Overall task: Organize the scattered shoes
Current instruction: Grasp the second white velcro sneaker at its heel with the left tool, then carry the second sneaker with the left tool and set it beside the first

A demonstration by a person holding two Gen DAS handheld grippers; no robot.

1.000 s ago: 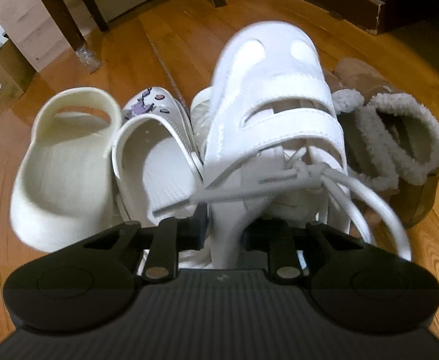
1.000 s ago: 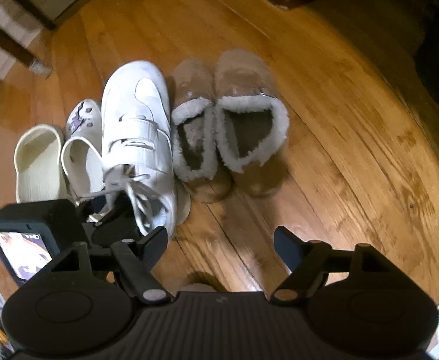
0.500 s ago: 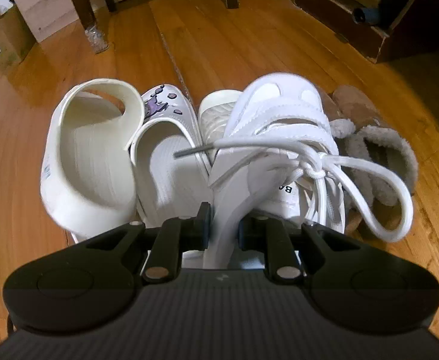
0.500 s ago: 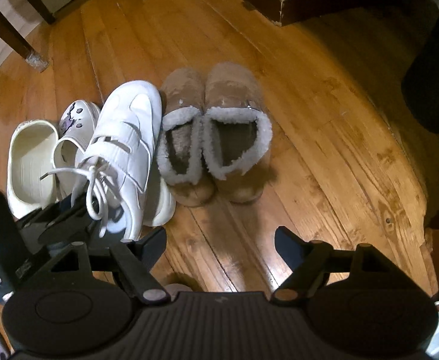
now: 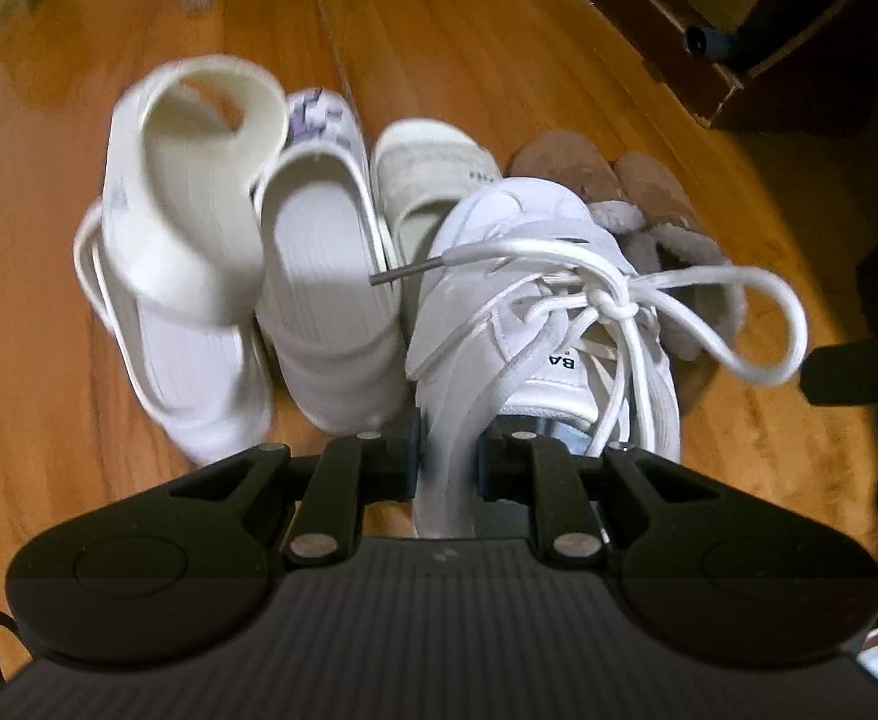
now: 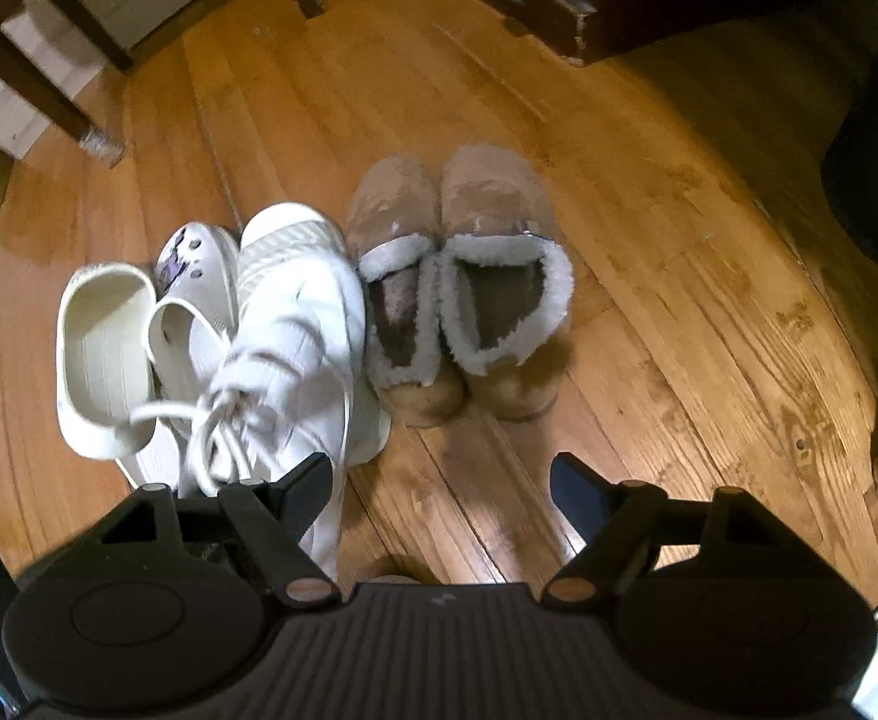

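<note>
White sneaker (image 5: 535,300): tongue label shows the letters "BA", the rest hidden under the laces. A small dark mark on the beige slide (image 5: 432,162) beyond it is too blurred to read. No other writing legible.

Left gripper (image 5: 448,459): jaws nearly closed, clamped on the sneaker's heel; the heel tab sits squarely between the two pads and the shoe extends forward from them, toe pointing away. One lace loop hangs out to the right.

The sneaker sits over the row of shoes on the wooden floor (image 6: 649,300): cream slide (image 5: 180,240) and white clog (image 5: 324,300) to its left, tan fleece-lined slippers (image 6: 463,276) to its right.

Right gripper (image 6: 442,480): jaws spread wide, nothing between them, bare floor below, near the slippers' heels.
</note>
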